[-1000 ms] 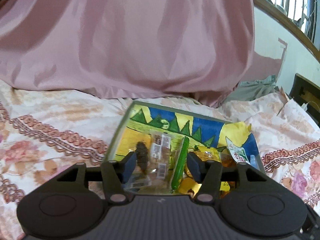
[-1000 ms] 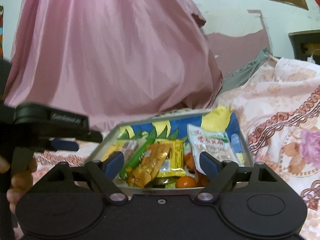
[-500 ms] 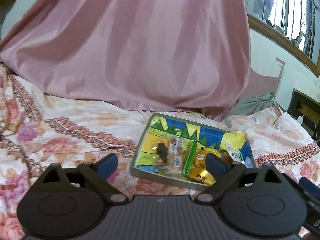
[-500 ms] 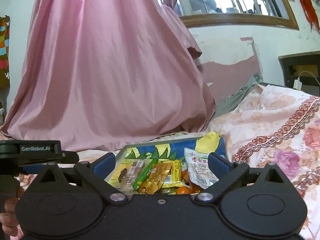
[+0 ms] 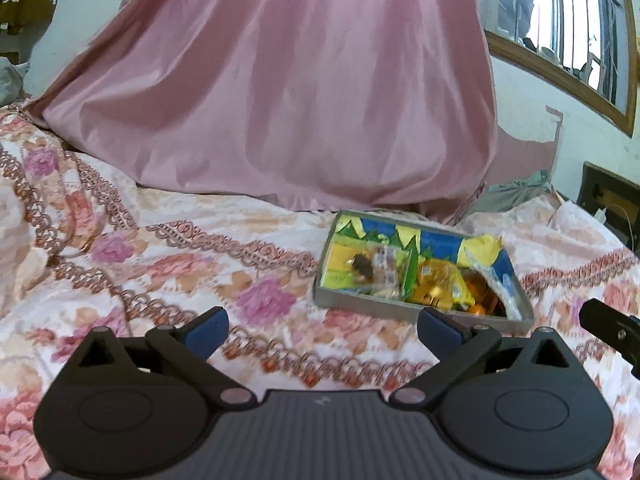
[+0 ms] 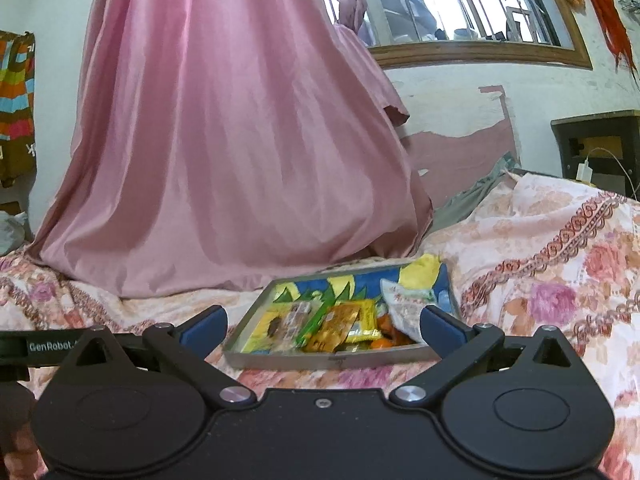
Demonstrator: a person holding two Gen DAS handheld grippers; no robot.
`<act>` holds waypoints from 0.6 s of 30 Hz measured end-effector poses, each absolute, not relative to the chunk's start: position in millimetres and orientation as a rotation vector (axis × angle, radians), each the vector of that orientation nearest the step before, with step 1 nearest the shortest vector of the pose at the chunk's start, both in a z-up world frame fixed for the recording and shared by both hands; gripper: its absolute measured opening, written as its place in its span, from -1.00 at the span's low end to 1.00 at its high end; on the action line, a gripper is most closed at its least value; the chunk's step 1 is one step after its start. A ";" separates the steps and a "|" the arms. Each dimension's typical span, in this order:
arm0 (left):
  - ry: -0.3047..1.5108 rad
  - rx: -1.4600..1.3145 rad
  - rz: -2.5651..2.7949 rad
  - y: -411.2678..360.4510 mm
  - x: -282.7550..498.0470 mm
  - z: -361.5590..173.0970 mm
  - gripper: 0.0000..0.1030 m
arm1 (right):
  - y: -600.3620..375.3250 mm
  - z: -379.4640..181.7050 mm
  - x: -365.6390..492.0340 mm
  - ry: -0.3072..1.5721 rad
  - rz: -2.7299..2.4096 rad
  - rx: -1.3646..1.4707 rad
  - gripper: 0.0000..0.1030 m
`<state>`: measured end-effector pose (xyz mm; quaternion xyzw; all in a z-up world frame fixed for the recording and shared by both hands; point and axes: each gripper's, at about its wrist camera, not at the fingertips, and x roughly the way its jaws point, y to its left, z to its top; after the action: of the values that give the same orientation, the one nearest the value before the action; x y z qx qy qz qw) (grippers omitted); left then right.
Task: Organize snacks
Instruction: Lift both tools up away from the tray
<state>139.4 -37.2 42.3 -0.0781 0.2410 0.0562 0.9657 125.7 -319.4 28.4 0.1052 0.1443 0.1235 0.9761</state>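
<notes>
A shallow grey tray point(image 5: 360, 306) with a painted blue, yellow and green bottom lies on the floral bedspread; it also shows in the right wrist view point(image 6: 320, 358). It holds several snacks: a green stick pack point(image 6: 316, 318), an orange-gold packet point(image 6: 334, 328), a clear packet point(image 5: 382, 268), a white pouch point(image 6: 404, 300) and small oranges point(image 5: 482, 300). My left gripper point(image 5: 322, 330) is open and empty, short of the tray and to its left. My right gripper point(image 6: 322, 328) is open and empty, just in front of the tray.
A large pink curtain point(image 5: 280, 100) hangs down onto the bed behind the tray. The floral bedspread point(image 5: 160, 264) spreads to the left. A dark cabinet point(image 6: 596, 148) with a charger stands at the right. The other gripper's body point(image 6: 36, 348) shows at the left edge.
Both grippers have pulled back and up from the tray, which now looks smaller and farther. The left gripper's jaws have opened wide and it has shifted left.
</notes>
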 end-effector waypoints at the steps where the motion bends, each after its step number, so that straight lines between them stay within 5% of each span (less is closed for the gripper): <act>1: 0.488 -0.147 0.113 -36.4 134.2 39.0 0.99 | -316.3 25.7 120.8 0.302 0.251 0.209 0.99; 18: 0.542 -0.160 0.115 -15.1 107.2 -1.6 0.99 | -286.5 -3.3 89.8 0.418 0.228 0.157 0.99</act>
<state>107.2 -15.1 -1.6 -0.0787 0.2673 0.0567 0.9587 89.8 -286.5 -3.3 0.0775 0.2067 0.1128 0.9688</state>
